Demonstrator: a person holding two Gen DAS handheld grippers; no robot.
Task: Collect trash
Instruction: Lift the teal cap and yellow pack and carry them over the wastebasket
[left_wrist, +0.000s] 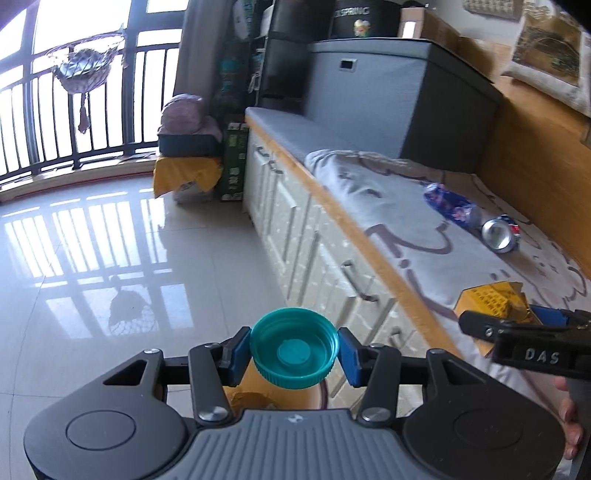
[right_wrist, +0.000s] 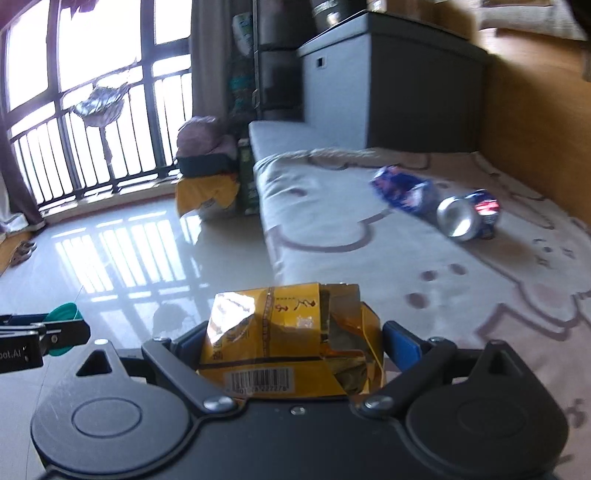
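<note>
Both hands were already loaded here. The left tool (left_wrist: 294, 350) had its blue pads pinched on a teal cap (left_wrist: 294, 349), open side facing the camera, out over the shiny floor (left_wrist: 92, 258) just off the edge of the bed (left_wrist: 369, 184). The right tool (right_wrist: 291, 347) was clamped on a crumpled yellow carton (right_wrist: 291, 332), barcode side down toward the camera, roughly over the bed's near edge.

What was still left: a can (right_wrist: 467, 216) and a blue wrapper (right_wrist: 400, 192), lying on the bed cover well ahead and to the right of both tools. They were touching or close to it, the wrapper further back and to the left. The can lay on its side with its silver end pointing roughly toward the right tool, so its long axis ran away from the camera. The right hand looked nearer to it than the left.

My guess is neither tool could take the can until it dropped what it held, and I couldn't see a bin in either view. Nothing sat between the tools and the can, just flat bed cover. A grey cabinet (right_wrist: 388, 85) stood behind, well clear.
</note>
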